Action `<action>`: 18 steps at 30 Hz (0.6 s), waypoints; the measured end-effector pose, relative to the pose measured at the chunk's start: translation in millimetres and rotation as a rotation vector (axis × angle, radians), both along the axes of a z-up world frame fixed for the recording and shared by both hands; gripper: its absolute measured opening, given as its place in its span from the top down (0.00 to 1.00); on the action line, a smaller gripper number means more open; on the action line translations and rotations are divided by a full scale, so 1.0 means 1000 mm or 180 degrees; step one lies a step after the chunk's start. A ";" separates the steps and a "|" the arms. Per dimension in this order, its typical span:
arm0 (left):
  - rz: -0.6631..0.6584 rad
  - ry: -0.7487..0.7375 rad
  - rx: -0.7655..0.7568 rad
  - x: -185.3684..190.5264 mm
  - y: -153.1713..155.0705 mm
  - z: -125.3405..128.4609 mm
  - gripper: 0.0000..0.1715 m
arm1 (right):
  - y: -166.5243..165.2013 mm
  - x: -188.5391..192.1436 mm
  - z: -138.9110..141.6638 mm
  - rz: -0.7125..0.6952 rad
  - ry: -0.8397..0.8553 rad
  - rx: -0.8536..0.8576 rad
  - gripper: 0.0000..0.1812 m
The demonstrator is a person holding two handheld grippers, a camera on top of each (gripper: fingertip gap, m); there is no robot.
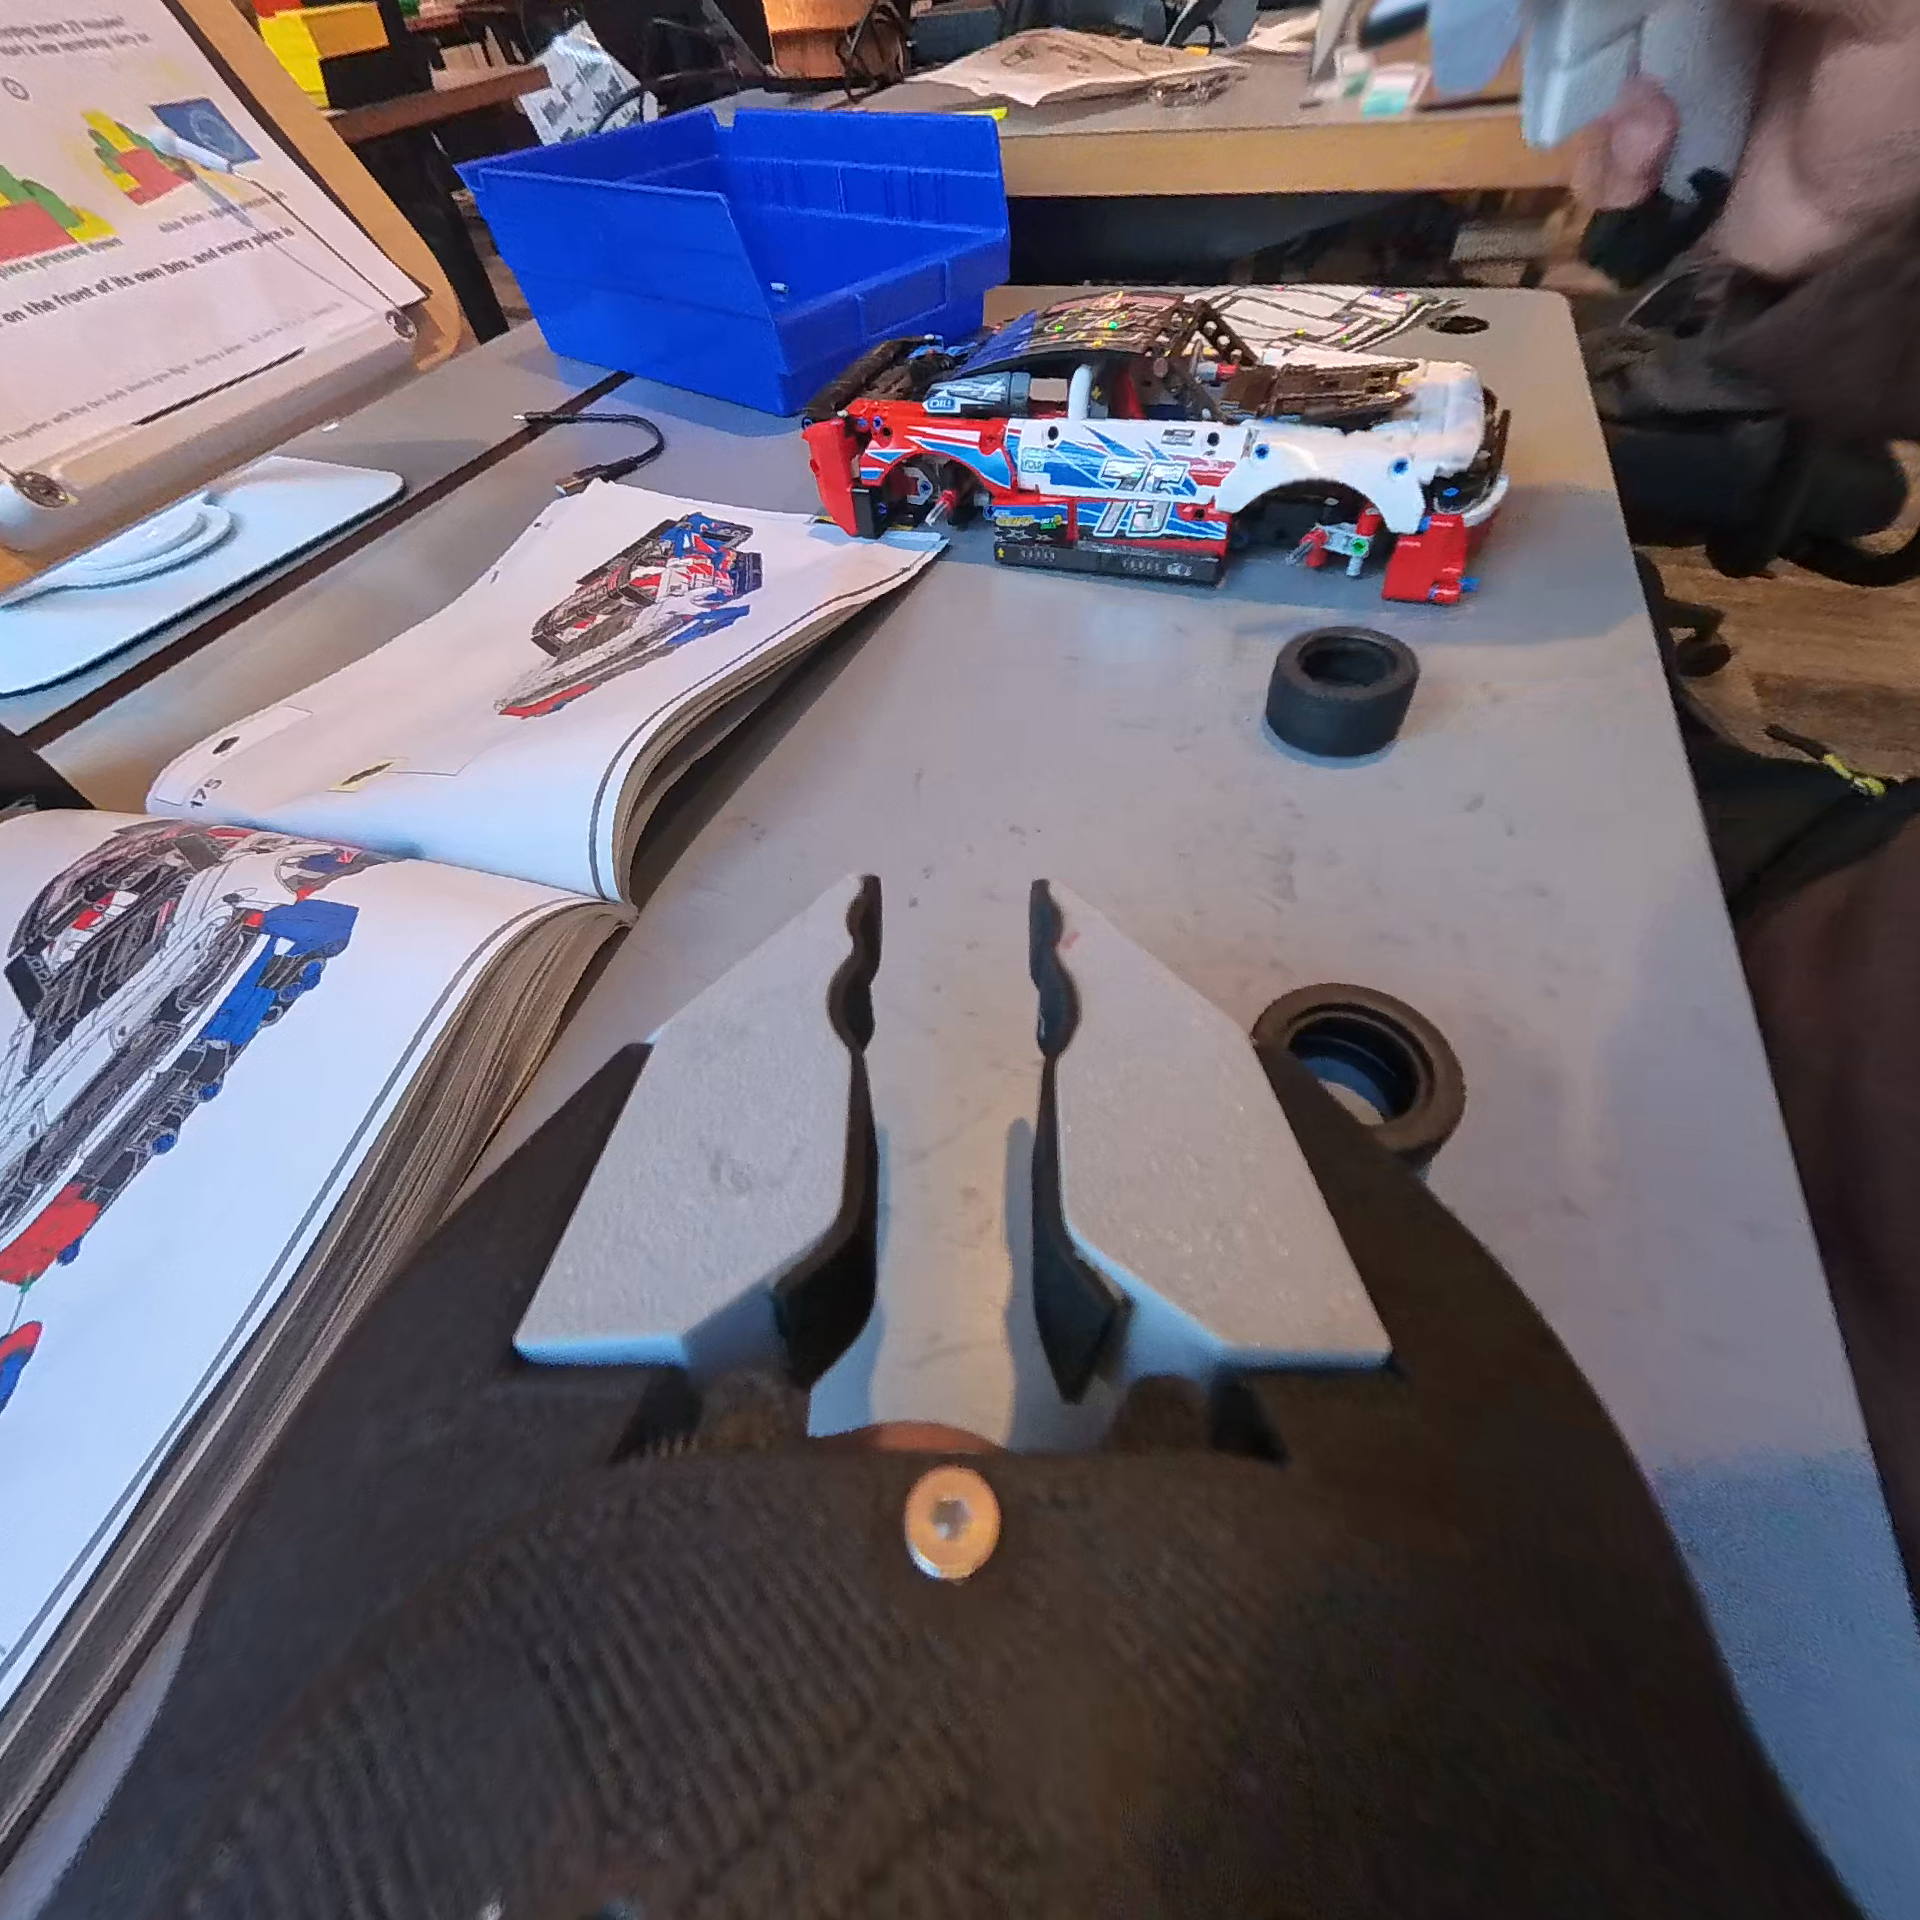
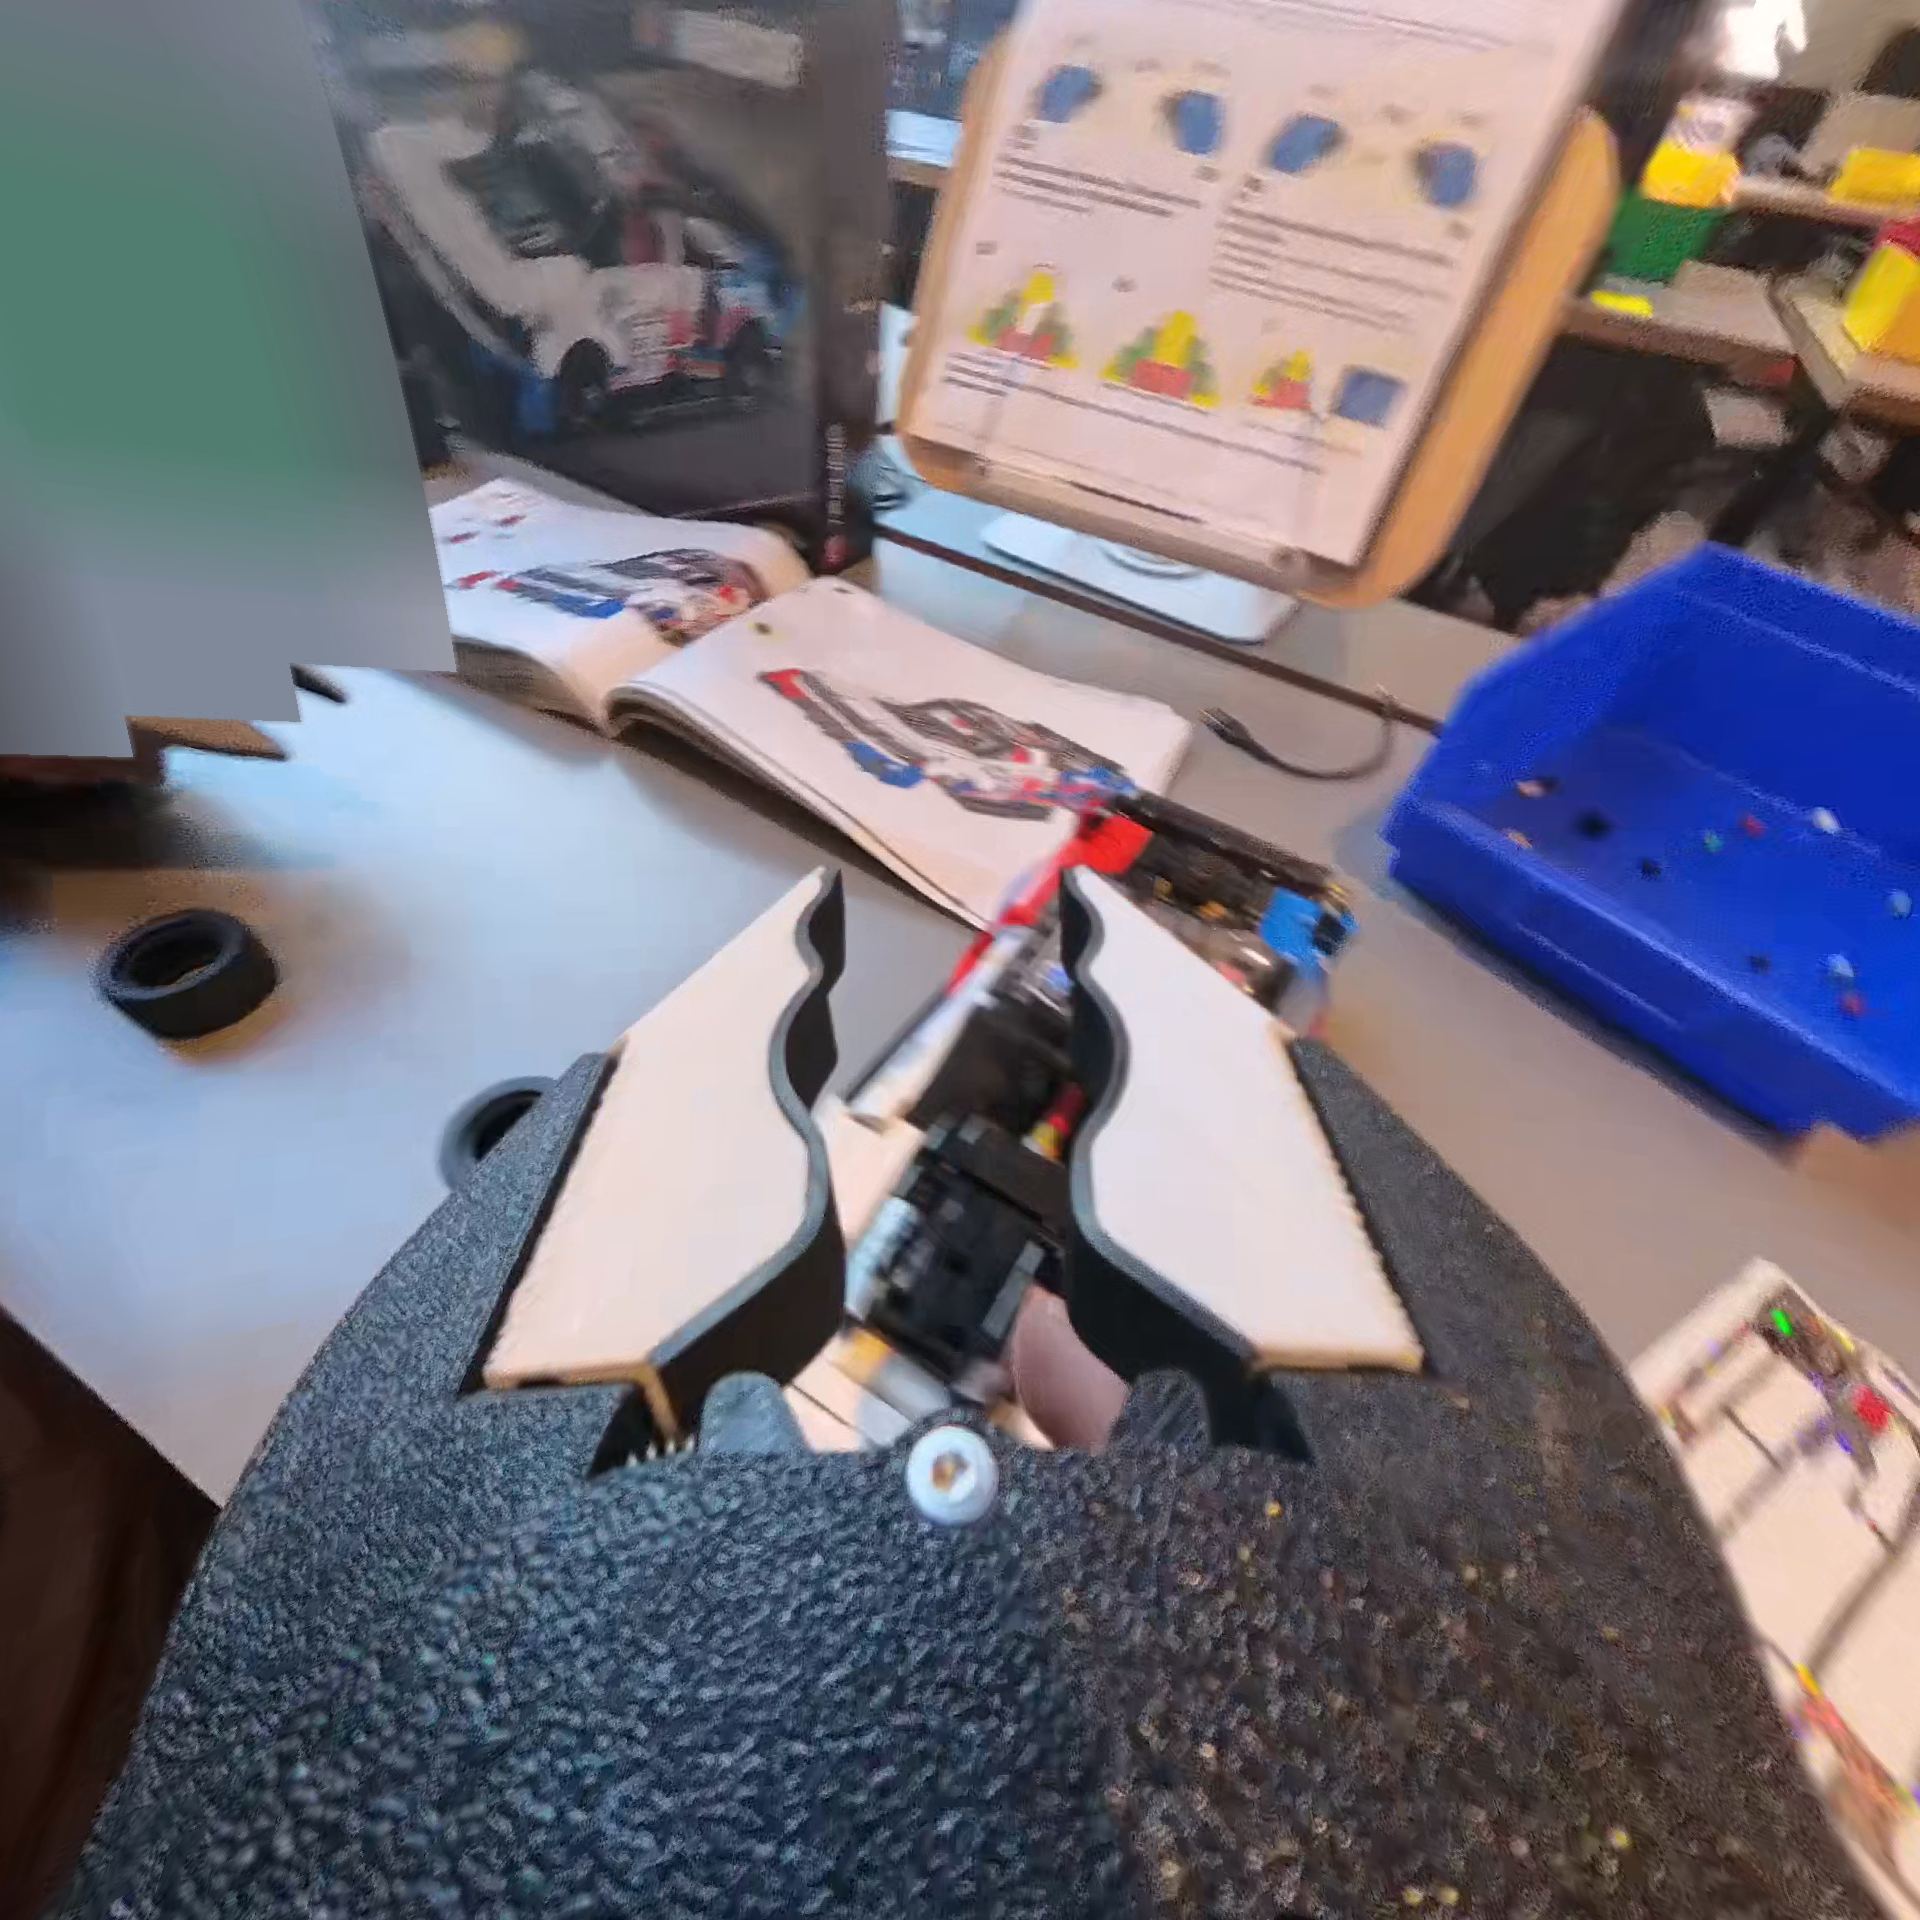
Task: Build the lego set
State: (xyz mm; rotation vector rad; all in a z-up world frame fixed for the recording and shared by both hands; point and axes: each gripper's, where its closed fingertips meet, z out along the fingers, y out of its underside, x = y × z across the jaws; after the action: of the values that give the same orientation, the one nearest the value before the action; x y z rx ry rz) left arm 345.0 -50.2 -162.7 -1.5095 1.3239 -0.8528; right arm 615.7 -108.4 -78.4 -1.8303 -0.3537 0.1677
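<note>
In the left wrist view, the table [image 1: 1039, 779] is seen under the left claw [image 1: 956, 914]. The open booklet [image 1: 436, 790] is placed to the left of the claw. The car model [image 1: 1153, 457] is set far ahead of it, slightly to the right, and the bin [image 1: 748, 249] is found behind the car, to the left. One tyre [image 1: 1342, 692] lies ahead and to the right, between claw and car. A second tyre [image 1: 1371, 1070] lies just beside the claw's right finger.
</note>
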 end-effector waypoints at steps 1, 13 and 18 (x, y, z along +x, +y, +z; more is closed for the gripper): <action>-0.0013 0.0024 0.0021 0.001 -0.001 -0.001 0.85 | -0.001 0.021 -0.003 -0.0109 0.0118 -0.0047 0.77; -0.0082 0.0198 0.0581 0.008 -0.012 -0.006 0.85 | 0.001 0.099 -0.053 -0.0215 0.0629 -0.0279 0.73; 0.0480 0.0123 0.0193 0.017 0.022 0.002 0.82 | -0.002 0.101 -0.053 -0.0127 0.0827 -0.0229 0.73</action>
State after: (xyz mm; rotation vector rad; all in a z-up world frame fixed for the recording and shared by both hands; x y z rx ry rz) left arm 362.4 -28.0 -161.2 -1.5631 1.2354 -0.6852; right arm 716.2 -110.7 -131.0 -1.8579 -0.1302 0.3904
